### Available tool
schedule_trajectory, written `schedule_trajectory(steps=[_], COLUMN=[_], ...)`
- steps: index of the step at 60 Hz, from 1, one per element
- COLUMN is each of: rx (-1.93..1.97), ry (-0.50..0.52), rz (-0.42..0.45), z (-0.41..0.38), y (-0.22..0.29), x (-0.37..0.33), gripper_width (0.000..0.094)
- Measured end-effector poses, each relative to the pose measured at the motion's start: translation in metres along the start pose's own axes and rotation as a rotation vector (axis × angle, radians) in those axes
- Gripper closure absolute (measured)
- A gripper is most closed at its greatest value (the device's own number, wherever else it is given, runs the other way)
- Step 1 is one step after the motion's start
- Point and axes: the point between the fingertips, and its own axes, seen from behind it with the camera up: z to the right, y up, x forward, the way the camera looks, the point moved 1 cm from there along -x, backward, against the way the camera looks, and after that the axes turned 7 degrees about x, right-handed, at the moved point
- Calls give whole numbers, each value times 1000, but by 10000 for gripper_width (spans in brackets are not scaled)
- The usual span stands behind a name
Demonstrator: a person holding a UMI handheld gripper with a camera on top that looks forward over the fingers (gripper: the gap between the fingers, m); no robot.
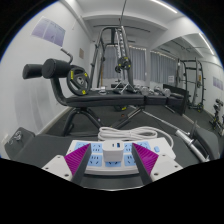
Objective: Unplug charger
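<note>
Tongs (112,160) are spread open, and the two magenta pads (79,158) stand on either side of a white power strip (112,158) which lies between them with small gaps at both sides. On top of this strip sits a white charger (116,150), plugged in, just ahead of the fingertips. From the strip a white cable (140,133) runs away over the dark floor (60,135). Beyond it stands a black exercise bench (125,100), and farther back gym machines (120,60) are against the pale wall (40,40).
</note>
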Motion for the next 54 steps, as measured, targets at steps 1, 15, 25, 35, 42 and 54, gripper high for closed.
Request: schedule_trajectory(steps=[1,15,25,35,42,54], rx=[1,-12,22,111,86,18], ry=[-1,-10,23,-4,-68,-172], rz=[-2,-34,101,180,144,-53], z=[1,4,4,58,121,211], y=[0,-3,49,148,159,92], x=[2,21,-1,-42,-49,-30], gripper_width=[92,641,734,737,735,733])
